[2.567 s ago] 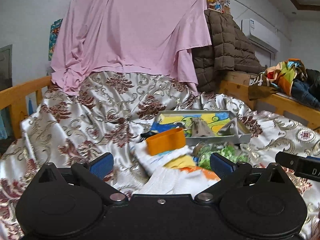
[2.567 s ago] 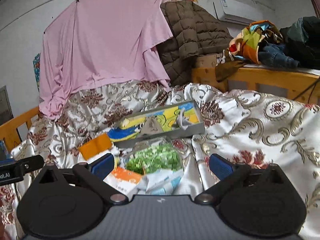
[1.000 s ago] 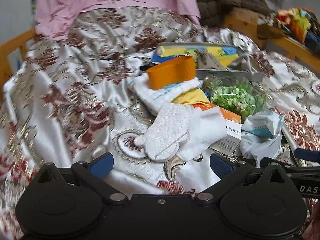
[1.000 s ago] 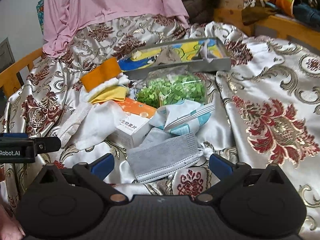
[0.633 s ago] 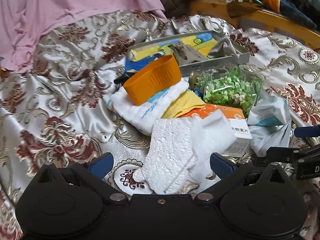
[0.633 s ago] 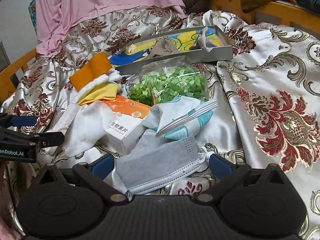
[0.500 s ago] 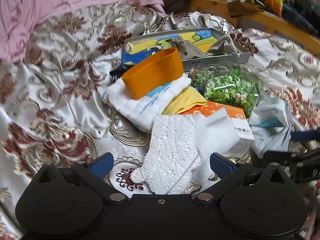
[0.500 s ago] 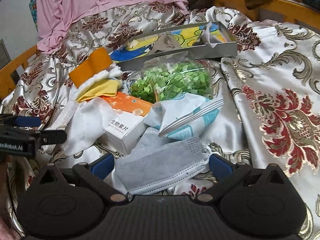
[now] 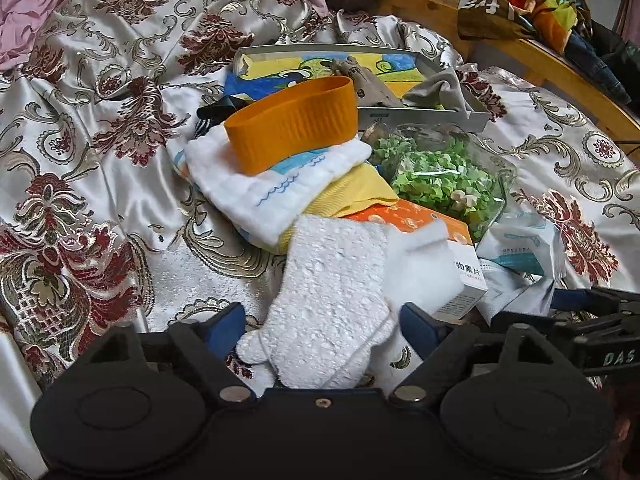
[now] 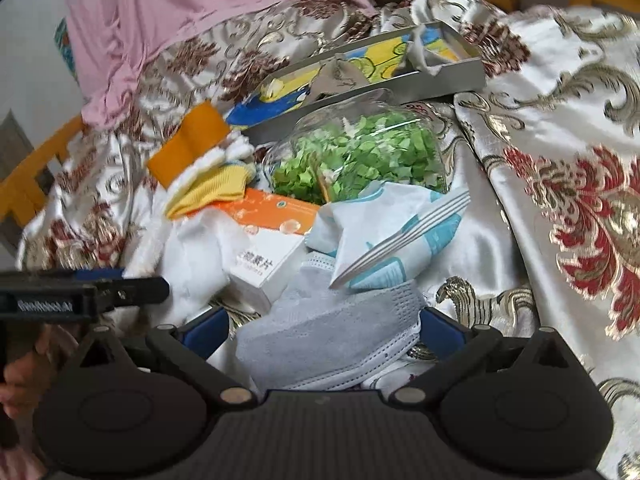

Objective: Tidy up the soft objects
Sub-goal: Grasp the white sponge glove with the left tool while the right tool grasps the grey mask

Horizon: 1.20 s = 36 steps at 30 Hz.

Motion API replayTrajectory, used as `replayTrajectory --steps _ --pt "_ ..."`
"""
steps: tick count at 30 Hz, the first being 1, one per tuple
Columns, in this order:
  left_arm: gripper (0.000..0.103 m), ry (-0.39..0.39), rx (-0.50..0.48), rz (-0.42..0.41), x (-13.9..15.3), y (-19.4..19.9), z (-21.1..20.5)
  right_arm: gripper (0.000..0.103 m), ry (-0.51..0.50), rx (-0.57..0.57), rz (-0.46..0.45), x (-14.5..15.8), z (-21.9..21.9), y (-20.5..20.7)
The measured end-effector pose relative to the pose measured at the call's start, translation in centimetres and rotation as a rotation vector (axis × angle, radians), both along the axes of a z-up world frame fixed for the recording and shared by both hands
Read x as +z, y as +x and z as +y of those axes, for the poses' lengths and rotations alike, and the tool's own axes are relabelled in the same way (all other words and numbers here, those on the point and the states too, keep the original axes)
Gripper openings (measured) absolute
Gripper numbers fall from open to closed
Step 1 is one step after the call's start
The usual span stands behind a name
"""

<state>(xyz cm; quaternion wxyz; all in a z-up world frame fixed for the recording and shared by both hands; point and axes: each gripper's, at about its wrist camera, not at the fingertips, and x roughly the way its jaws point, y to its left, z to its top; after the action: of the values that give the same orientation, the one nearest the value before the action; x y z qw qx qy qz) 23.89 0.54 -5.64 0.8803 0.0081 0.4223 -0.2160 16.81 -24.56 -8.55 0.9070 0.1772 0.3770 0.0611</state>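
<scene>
A heap of soft things lies on the patterned satin bedspread (image 9: 100, 184). My left gripper (image 9: 322, 320) points down at a white textured mitt (image 9: 332, 300). The mitt lies between its blue pads (image 9: 228, 326), and the jaws are closing on it; I see no squeeze. Behind the mitt are a white towel (image 9: 264, 188), an orange band (image 9: 292, 124) and a yellow cloth (image 9: 356, 196). My right gripper (image 10: 322, 328) is open, and a grey face mask (image 10: 328, 340) lies between its pads (image 10: 438, 330). The left gripper (image 10: 120, 288) shows at the left edge of the right wrist view.
An orange-and-white box (image 9: 460, 272), a clear bag of green pieces (image 10: 360, 156) and a blue-white mask packet (image 10: 400, 232) crowd the heap. A grey tray (image 10: 440, 74) holding cloths sits behind. A wooden bed frame (image 9: 560, 72) runs along the right. Pink cloth (image 10: 180, 8) hangs behind.
Both grippers have come forward and down onto the heap. The left jaws have narrowed around the white mitt. The grey mask now sits deeper between the right pads.
</scene>
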Motion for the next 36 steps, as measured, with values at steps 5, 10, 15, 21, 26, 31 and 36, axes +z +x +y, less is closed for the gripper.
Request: replayTrajectory --steps 5,10,15,21,26,31,36 --pt "0.081 -0.034 0.013 0.035 0.0 0.1 0.2 0.095 0.001 -0.001 0.011 0.0 -0.1 0.1" --pt "0.080 -0.021 -0.045 0.026 0.2 -0.7 -0.7 0.091 -0.027 0.028 0.003 0.2 0.8 -0.1" --pt "0.080 -0.001 -0.109 0.026 0.4 -1.8 -2.0 0.087 -0.053 0.046 -0.010 0.3 1.4 -0.4" --pt "0.079 0.010 -0.126 0.011 0.8 -2.6 -2.4 0.084 -0.067 0.050 -0.032 0.7 1.4 -0.7" --pt "0.079 -0.048 -0.079 0.038 1.1 -2.3 -1.6 0.080 -0.088 0.056 -0.060 1.1 1.5 -1.0" --pt "0.079 -0.068 -0.062 0.068 0.9 -2.1 -1.5 0.072 -0.124 0.076 -0.091 1.4 2.1 -1.2" --pt "0.077 -0.076 -0.066 0.054 1.1 -2.3 -1.5 0.067 -0.192 0.088 -0.168 2.1 3.0 -2.0"
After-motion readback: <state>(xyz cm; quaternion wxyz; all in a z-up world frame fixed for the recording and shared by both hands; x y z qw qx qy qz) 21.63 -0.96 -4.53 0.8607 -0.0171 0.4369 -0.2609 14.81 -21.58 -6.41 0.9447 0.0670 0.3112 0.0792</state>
